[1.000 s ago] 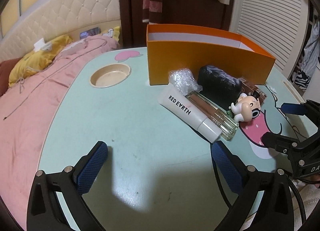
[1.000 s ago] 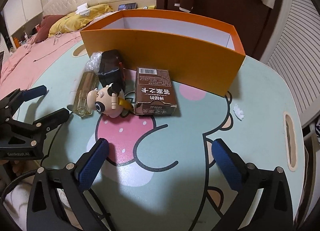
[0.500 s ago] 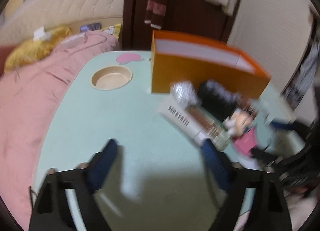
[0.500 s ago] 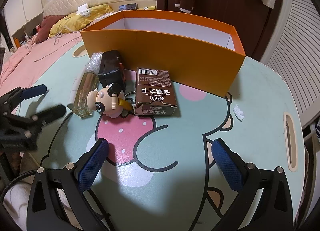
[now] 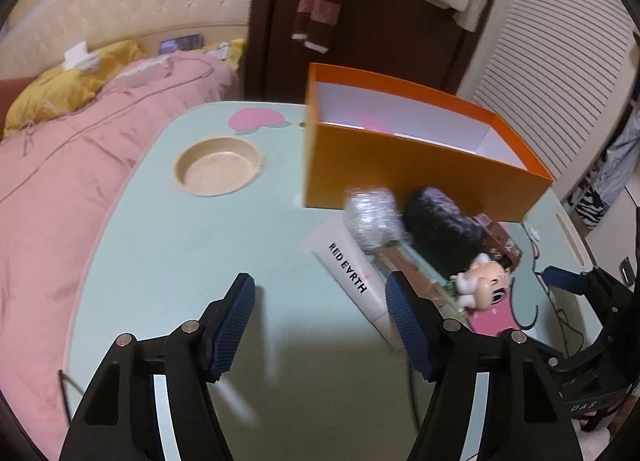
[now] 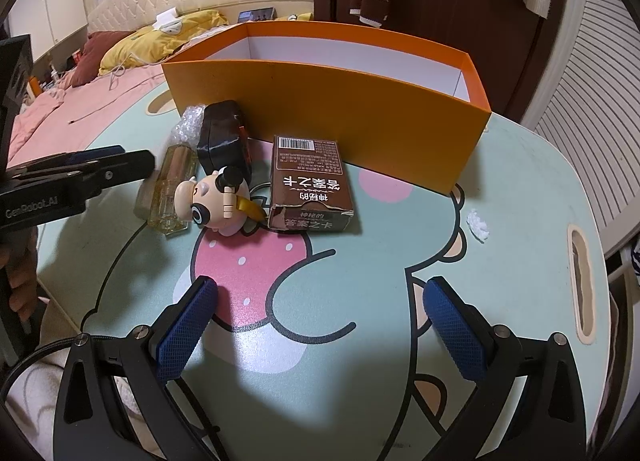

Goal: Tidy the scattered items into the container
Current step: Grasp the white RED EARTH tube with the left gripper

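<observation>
Items (image 6: 224, 201) crowd orange box's (image 6: 320, 117) front.

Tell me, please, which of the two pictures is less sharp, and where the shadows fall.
Left wrist view: slightly blurred, most on the bubble wrap and the glass bottle; the left tongs throw a shadow on the table below them. Right wrist view: sharp, the brown box is readable; the right tongs shade the near table; straight edges curve near the rim.
</observation>
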The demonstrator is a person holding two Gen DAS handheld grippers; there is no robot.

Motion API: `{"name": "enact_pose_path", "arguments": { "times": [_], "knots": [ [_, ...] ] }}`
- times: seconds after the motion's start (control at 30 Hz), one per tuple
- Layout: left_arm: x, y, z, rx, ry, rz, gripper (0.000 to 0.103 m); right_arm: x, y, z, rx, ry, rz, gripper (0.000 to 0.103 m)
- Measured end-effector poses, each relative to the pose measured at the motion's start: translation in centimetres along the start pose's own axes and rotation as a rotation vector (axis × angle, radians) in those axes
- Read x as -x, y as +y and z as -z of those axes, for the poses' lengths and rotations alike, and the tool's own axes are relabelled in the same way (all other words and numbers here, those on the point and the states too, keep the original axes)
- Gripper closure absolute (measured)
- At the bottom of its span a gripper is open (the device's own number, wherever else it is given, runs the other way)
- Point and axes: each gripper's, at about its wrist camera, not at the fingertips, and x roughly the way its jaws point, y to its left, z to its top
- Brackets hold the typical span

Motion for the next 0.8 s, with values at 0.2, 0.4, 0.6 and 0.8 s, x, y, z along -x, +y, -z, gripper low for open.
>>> {"name": "enact_pose_path", "arguments": {
  "times": [0.2,0.4,0.6,0.8],
  "knots": [
    [0.6,0.5,-0.3,0.028,-0.029,0.035,0.036,0.0,0.2,0.2,-0.006,0.000,0.000,0.000],
    [-1.0,-1.4,-0.2,-0.041,0.012,0.027,0.039,-0.1,0.0,0.1,-0.002,0.000,-0.001,0.000],
    [-0.8,-1.3,0.3,-0.108,0.000,-0.083,0.084,0.0,-0.2,0.2,-0.003,-0.002,-0.003,0.000],
    [0.0,-0.1,1.0,-0.051,-0.034,0.021,0.086,0.1,-0.4,0.3,-0.004,-0.002,-0.003,0.000]
  ]
}}
